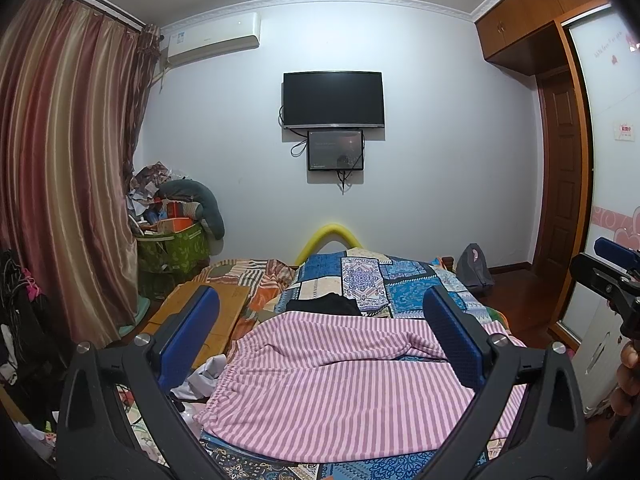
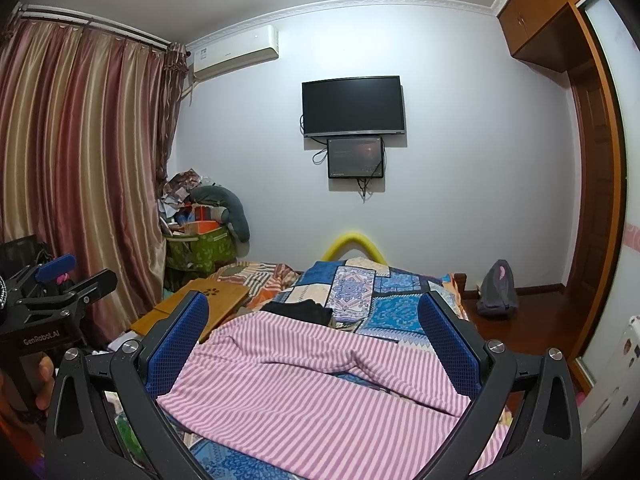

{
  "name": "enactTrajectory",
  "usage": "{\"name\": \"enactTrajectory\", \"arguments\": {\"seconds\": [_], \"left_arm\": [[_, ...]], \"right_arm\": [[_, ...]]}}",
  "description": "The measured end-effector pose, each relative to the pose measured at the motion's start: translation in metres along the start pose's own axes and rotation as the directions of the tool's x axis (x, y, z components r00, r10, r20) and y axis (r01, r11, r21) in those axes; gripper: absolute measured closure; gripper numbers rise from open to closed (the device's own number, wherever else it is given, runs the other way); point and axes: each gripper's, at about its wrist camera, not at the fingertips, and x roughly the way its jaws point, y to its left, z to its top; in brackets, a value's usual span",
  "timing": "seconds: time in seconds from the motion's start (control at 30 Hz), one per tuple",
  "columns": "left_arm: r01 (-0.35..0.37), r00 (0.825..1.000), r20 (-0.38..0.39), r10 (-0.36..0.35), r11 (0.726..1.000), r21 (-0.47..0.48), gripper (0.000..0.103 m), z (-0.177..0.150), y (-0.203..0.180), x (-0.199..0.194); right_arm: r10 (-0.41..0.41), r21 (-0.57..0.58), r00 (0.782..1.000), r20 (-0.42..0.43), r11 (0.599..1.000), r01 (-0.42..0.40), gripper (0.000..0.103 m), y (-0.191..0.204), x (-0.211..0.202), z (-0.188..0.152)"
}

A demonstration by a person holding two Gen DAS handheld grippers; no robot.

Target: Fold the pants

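Observation:
Pink-and-white striped pants [image 1: 320,380] lie spread on the bed, elastic waistband toward the near left, legs running to the right. In the right wrist view the pants [image 2: 320,392] show a crease where the two legs part. My left gripper [image 1: 320,320] hovers above the waist end, open, blue pads wide apart, nothing between them. My right gripper [image 2: 316,324] hangs open over the leg part, also holding nothing. Each gripper shows at the edge of the other's view: the right gripper [image 1: 616,276] and the left gripper [image 2: 56,284], each held by a hand.
The bed carries a blue patchwork cover [image 1: 400,284]. A black garment [image 1: 324,304] lies beyond the pants. A wooden lap table [image 1: 200,312] sits at the bed's left, with a curtain [image 1: 68,160] and a cluttered green box [image 1: 176,248] behind. A wardrobe [image 1: 600,160] stands on the right.

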Motion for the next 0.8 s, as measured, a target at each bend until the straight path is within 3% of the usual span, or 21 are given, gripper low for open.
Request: {"name": "enactTrajectory", "arguments": {"seconds": [0.8], "left_arm": [[0.005,1.000,-0.001,-0.005,1.000,0.012,0.000,-0.0022,-0.0032,0.0031]], "right_arm": [[0.001,0.009,1.000,-0.008,1.000,-0.001,0.000,-0.0009,0.0032,-0.0028]]}}
